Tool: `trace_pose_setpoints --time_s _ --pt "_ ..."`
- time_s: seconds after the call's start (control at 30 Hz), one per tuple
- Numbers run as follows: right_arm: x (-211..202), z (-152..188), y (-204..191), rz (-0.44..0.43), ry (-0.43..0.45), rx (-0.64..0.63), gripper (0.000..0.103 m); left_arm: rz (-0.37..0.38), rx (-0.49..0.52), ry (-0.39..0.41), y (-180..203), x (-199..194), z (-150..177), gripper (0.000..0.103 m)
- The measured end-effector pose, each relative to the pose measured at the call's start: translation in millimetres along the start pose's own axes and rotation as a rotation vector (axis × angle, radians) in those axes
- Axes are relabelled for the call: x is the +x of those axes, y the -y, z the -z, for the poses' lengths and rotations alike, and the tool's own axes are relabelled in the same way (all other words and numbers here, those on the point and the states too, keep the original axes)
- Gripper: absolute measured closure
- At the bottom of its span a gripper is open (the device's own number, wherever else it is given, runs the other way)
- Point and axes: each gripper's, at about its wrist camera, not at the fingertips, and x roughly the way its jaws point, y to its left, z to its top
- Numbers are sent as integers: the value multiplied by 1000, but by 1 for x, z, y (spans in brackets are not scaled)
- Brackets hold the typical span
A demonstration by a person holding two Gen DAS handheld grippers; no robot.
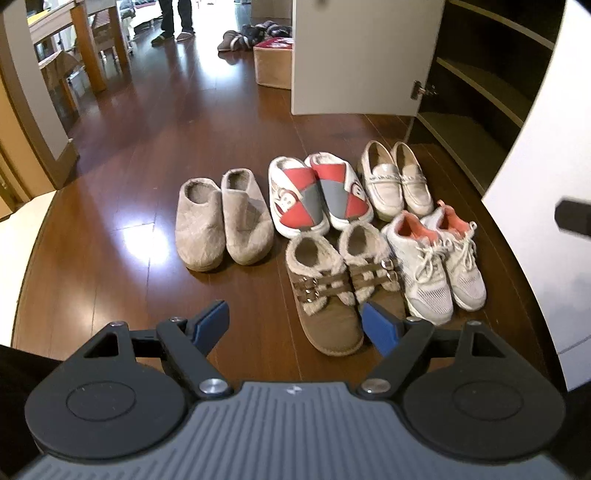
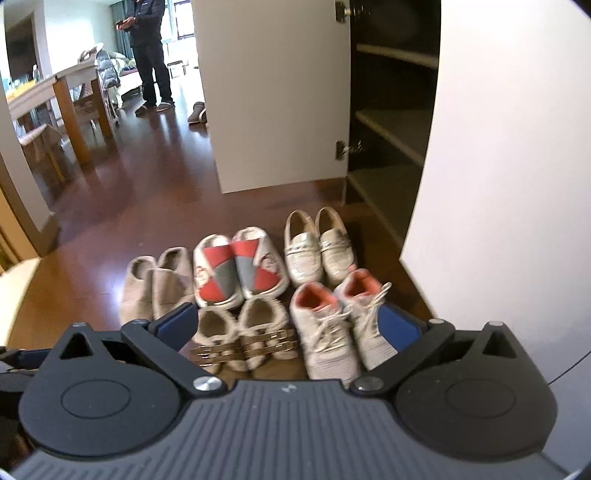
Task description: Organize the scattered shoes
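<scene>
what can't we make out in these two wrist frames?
- Toes of the brown buckle shoes: right wrist view, hidden behind the right tongs body.
- Shoe cabinet upper shelves: both views, cut by the top edge; interior too dark.
- Pile of dark shoes far back: left wrist view, too small to count.
- White sneakers: right wrist view, motion-blurred.
- Left tongs: open, holding nothing.

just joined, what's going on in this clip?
Shoe tidying, nothing in hand right now. Both the left gripper and right gripper are open, hovering over five pairs lined up on the wood floor: tan slippers, red-grey slippers, cream loafers, brown furry shoes and white sneakers. The shoe cabinet stands open behind.
</scene>
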Motion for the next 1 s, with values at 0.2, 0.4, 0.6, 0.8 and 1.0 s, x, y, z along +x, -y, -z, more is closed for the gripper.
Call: trace_pose_setpoints --time_s 0.2,0.4,0.6,0.8,1.0 --pt "-5 5 9 25 4 -22 1 27 43 -31 19 -2 16 22" --pt "-10 11 16 29 -15 0 1 37 70 -27 31 -6 22 22" --pt "-17 12 20 12 -18 32 1 51 77 -31 37 -7 25 22" --pt "-19 9 23 4 -17 48 1 63 75 -32 36 -5 20 22" --pt "-30 -18 33 -61 15 95 1 80 60 -17 20 -8 2 22"
